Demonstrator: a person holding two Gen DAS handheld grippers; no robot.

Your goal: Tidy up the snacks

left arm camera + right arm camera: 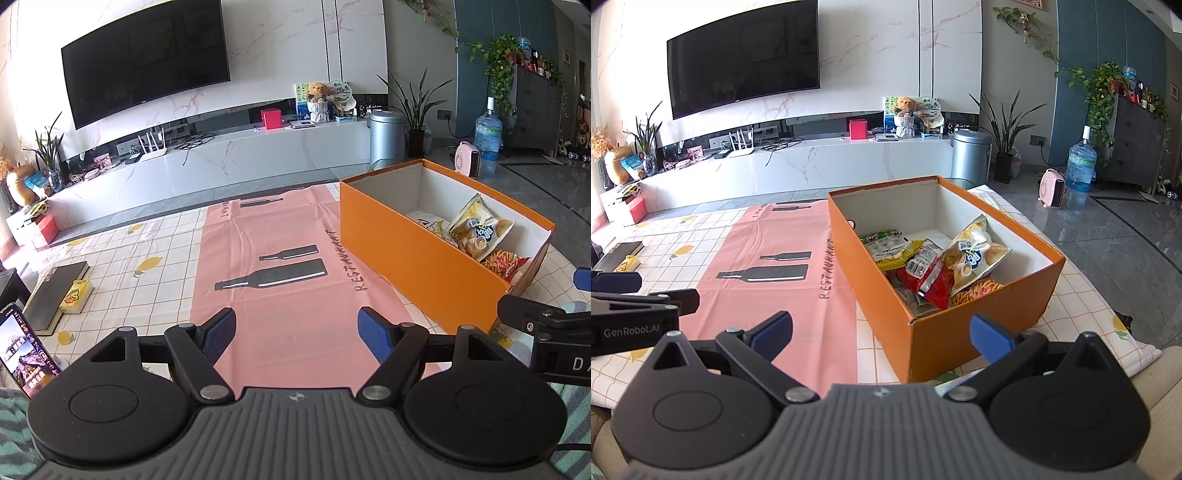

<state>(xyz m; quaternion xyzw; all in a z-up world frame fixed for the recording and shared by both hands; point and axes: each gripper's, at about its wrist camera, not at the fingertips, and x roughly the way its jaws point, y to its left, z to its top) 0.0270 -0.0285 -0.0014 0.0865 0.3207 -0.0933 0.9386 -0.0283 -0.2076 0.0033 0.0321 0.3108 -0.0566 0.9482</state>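
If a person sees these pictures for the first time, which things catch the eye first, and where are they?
The orange box stands open on the right part of the table, with snack bags piled at its near end. Left of it lies a pink cloth printed with black bottles. Behind the table, a large black TV hangs on the marble wall.

A pink cloth (295, 258) printed with black bottles lies over a checked lemon tablecloth (147, 251) on the counter. At nine o'clock, a dark book (55, 291) touches a small yellow box (75, 296), with a lit phone (26, 350) nearer. At twelve o'clock hangs a television (147, 62); a steel bin (387, 138) and water jug (487, 133) stand at two.
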